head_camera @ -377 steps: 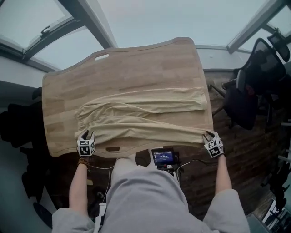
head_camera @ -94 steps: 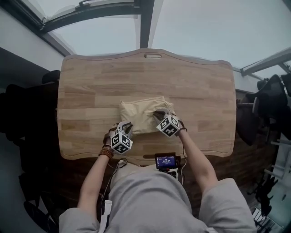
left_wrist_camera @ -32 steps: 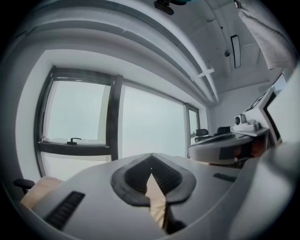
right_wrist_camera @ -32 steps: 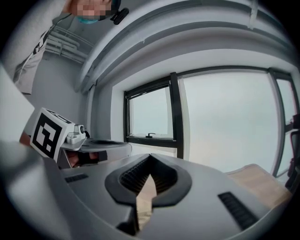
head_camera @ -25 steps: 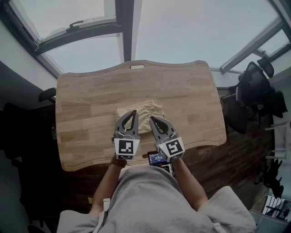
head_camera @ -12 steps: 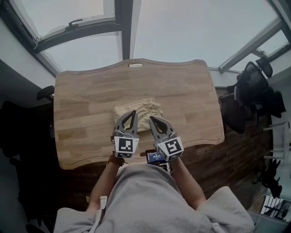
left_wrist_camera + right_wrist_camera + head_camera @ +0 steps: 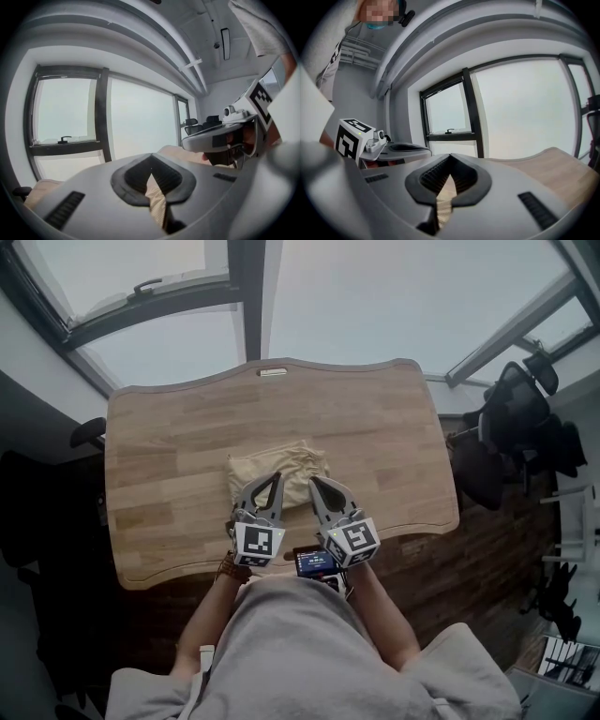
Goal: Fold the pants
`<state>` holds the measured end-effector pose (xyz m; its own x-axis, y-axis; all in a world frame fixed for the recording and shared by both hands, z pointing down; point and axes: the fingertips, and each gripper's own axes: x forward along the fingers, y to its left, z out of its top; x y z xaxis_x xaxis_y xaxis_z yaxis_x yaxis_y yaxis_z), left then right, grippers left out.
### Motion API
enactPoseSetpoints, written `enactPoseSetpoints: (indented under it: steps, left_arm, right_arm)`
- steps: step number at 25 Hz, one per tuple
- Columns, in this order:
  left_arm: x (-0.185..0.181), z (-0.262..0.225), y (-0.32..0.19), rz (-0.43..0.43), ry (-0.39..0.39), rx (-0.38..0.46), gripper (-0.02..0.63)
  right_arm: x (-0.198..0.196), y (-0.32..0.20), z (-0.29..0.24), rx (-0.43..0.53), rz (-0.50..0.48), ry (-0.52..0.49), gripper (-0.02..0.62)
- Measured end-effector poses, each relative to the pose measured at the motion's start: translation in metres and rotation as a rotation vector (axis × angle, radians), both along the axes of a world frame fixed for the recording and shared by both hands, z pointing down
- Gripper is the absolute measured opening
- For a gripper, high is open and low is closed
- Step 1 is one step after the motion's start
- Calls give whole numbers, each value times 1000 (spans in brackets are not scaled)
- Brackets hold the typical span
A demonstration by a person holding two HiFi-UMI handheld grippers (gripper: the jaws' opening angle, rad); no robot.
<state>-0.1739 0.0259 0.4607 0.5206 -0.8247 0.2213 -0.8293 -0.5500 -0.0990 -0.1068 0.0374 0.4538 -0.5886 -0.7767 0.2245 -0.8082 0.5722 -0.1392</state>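
Observation:
The beige pants lie folded into a small bundle on the wooden table, left of its middle and toward the front. My left gripper hovers over the bundle's near edge, shut and empty. My right gripper is beside it, also shut and empty, at the bundle's right near corner. In the left gripper view the jaws meet, with a strip of pants showing below them. In the right gripper view the jaws are closed as well, and a sliver of beige cloth shows under them.
A small device with a lit screen sits at the table's front edge between my arms. A dark office chair stands off the table's right end. Large windows run behind the table. A handle slot is cut into the far edge.
Since the earliest frames the pants went from spread out to a folded bundle. Over the last second both shut grippers sank a little and drew slightly toward me; the bundle did not move.

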Motion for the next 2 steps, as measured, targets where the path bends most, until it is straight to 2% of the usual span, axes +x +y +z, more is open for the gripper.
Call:
enactPoseSetpoints:
  steps: [2]
  left_arm:
    - [3,3,0,8,-5,-7,8]
  right_arm:
    - [5,-3,2,-7,10,-10,3]
